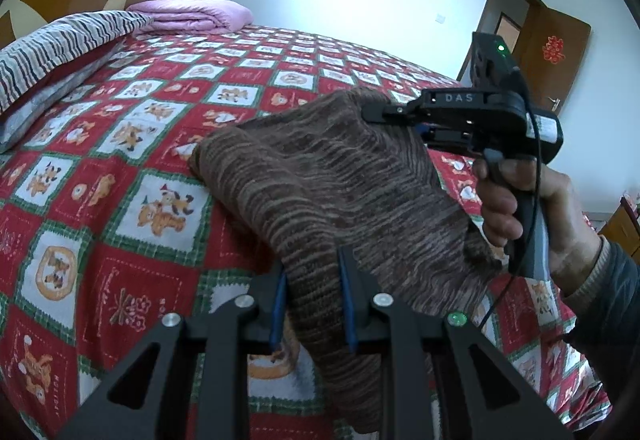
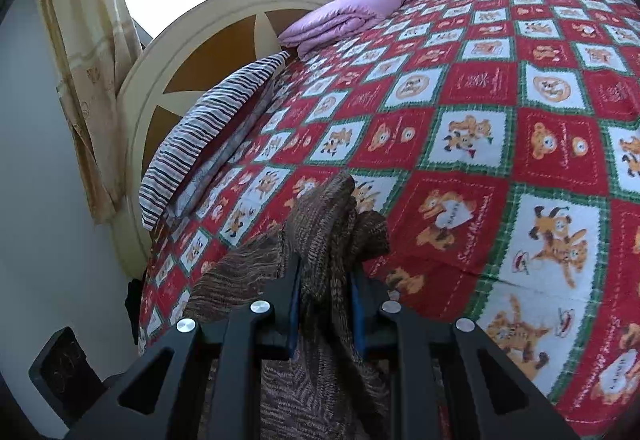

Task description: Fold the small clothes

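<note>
Left tool: jaws closed on one edge of the brown striped knit garment, which passes between its blue pads. Right tool: jaws closed on a bunched corner of the same garment, cloth hanging below it. Garment: stretched between the two tools and held above the bed; its far fold dips toward the patterned red bedspread ahead of the left tool. Open room: broad bare bedspread ahead of and to the right of the right tool. Edges: striped pillow and folded lilac quilt far ahead by the headboard. Right hand grips the right tool's handle, seen right of the left tool.
</note>
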A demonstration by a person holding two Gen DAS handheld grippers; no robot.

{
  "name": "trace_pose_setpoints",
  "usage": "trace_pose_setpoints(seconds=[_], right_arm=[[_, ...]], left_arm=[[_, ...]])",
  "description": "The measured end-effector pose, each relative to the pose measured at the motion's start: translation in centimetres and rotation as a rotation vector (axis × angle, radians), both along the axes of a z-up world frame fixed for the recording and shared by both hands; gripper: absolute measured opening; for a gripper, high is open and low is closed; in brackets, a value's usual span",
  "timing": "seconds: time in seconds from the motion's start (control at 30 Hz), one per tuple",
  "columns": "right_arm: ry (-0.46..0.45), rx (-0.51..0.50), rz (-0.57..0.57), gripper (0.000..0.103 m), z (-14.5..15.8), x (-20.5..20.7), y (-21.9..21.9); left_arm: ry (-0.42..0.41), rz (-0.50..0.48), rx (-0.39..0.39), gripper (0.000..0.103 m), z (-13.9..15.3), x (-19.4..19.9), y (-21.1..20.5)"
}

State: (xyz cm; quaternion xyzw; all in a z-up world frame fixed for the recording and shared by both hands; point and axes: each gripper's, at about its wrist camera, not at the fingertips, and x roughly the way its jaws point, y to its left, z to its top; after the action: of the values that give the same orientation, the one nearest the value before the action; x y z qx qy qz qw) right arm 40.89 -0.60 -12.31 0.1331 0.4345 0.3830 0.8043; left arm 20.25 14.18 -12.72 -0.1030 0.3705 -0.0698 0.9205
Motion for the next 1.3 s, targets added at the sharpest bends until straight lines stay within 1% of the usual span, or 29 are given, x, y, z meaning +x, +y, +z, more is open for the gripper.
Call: trace_pose_setpoints(seconds=[0.2,0.4,0.5,0.6,0.83,1.0,1.1,1.17,1.2,1.3], right_arm=[[0.002,0.000,0.008,0.021,-0.3,0.2,0.5],[0.007,0.004,-0.003,0.021,-0.5,0.4,0.3],[0.005,-0.008,-0.006,0.021,-0.5,0.4,0.4],[0.007,-0.023,-0.012,0.021,-0.7,0.6,0.7],[0.032,-0.067,-0.033,0.021,-1.9,1.0,1.1],[0.057,-0.092,-0.058,0.021,-3.4,1.4,0.7],[0.062,-0.092,-0.069,0.021,-4.0,1.5,0.4],[0.061,-0.094,-0.072,0.021,-4.1,1.5,0.2],[0.056,-0.101,-0.072,0.021,-4.2,1.5,0.2],[0.046,-0.127,-0.073,0.021,-4.5,1.5,0.4]], left_arm=[[0.002,0.007,0.017,0.024,-0.5,-0.3,-0.2],[0.026,0.021,0.049,0.026,-1.9,0.0,-0.3],[0.034,0.033,0.047,0.028,-2.5,0.1,-0.1],[0.030,0.038,0.040,0.028,-2.5,0.0,0.0],[0.028,0.039,0.033,0.028,-2.7,-0.2,0.0],[0.021,0.037,0.034,0.030,-2.8,-0.2,0.0],[0.019,0.046,0.041,0.036,-2.8,-0.2,0.1],[0.018,0.064,0.057,0.048,-2.9,-0.2,0.0],[0.016,0.067,0.061,0.048,-2.9,-0.2,0.1],[0.013,0.075,0.054,0.055,-3.2,-0.2,0.3]])
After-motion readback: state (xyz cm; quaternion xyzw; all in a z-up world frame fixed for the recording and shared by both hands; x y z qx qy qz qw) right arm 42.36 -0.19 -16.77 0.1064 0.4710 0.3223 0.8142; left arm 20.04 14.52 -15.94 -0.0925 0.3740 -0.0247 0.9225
